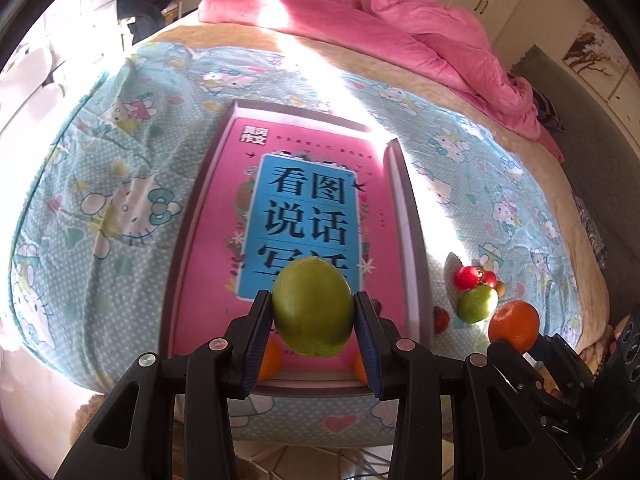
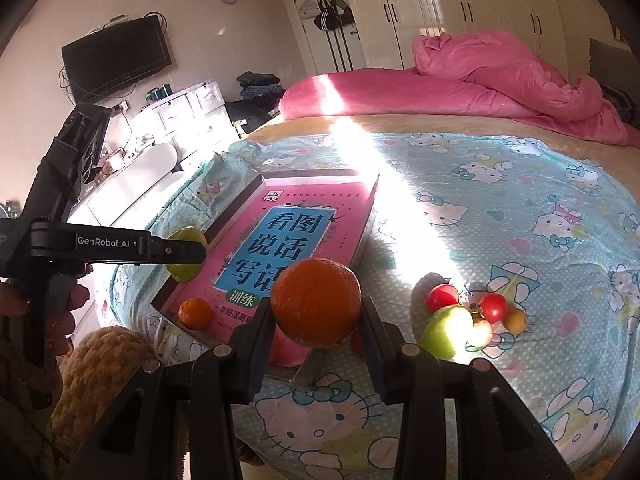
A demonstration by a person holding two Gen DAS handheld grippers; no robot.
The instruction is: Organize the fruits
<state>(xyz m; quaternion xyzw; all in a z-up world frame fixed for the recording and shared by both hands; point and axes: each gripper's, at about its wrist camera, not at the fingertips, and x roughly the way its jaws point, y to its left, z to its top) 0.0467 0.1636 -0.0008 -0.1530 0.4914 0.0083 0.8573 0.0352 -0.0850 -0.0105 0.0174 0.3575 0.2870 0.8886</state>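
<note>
Transport step in hand: a round green fruit (image 1: 313, 307) is clamped in the left gripper (image 1: 314, 322) over the pink-lined shallow tray (image 1: 412, 216), while a round orange citrus (image 2: 316, 304) is clamped in the right gripper (image 2: 318, 320) just off the tray's 3 o'clock edge. Next (a judgement): both to be lowered beside the small orange (image 2: 195, 313) at 6 o'clock, then released w/o rolling.

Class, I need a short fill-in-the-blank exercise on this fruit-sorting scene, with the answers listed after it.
1. The left gripper holds a ____ fruit.
2. The right gripper holds an ____.
3. The tray is lined with a pink ____.
4. The red cherry tomatoes lie on the ____, outside the tray.

Answers: green; orange; book; bedsheet
</note>
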